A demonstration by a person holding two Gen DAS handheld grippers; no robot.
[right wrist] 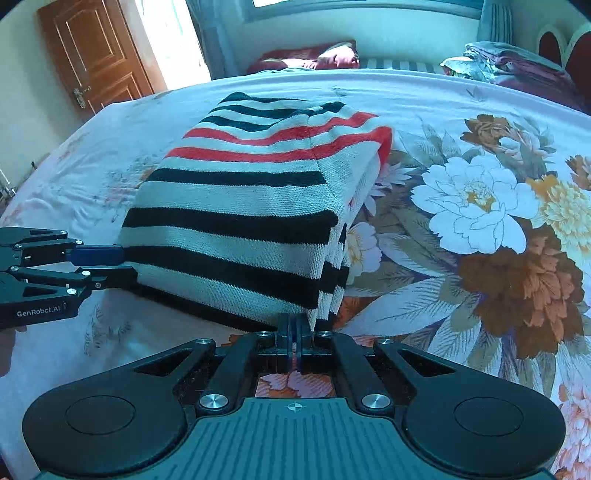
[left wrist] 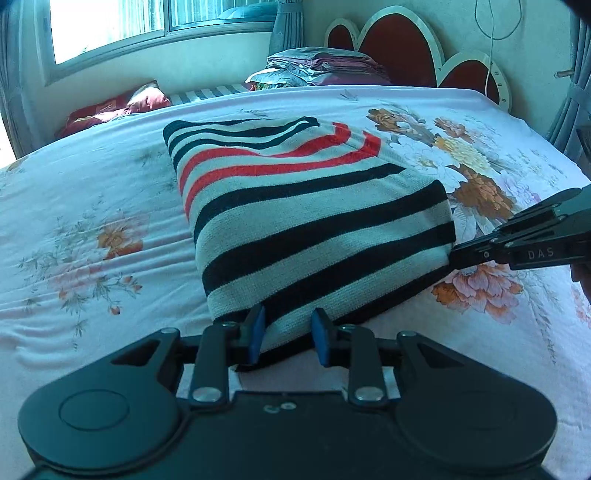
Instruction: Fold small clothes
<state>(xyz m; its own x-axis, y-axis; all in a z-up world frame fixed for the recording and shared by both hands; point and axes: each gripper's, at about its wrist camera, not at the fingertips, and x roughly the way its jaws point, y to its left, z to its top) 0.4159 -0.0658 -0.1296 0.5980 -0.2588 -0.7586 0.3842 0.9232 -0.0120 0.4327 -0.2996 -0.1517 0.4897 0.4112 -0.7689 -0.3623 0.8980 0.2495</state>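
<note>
A knit garment [left wrist: 314, 221] with black, white and red stripes lies folded in a thick rectangle on the flowered bed sheet [left wrist: 92, 203]. My left gripper [left wrist: 289, 328] is shut on its near edge, blue pads [left wrist: 258, 332] on either side of the fabric. In the right wrist view the same garment [right wrist: 236, 206] fills the middle, and the left gripper [right wrist: 118, 264] clamps its near left corner from above and below. My right gripper [right wrist: 293, 325] is shut at the near right corner. From the left wrist view, the right gripper [left wrist: 452, 256] tip meets that corner, and the edge between the grippers sits slightly raised.
A pile of folded clothes [left wrist: 321, 66] rests at the far end by the red scalloped headboard [left wrist: 402, 48]. A dark red pillow [left wrist: 110, 107] lies beyond the bed under the window [left wrist: 110, 26]. A brown door [right wrist: 96, 51] stands at far left. The sheet [right wrist: 480, 295] spreads wide to the right.
</note>
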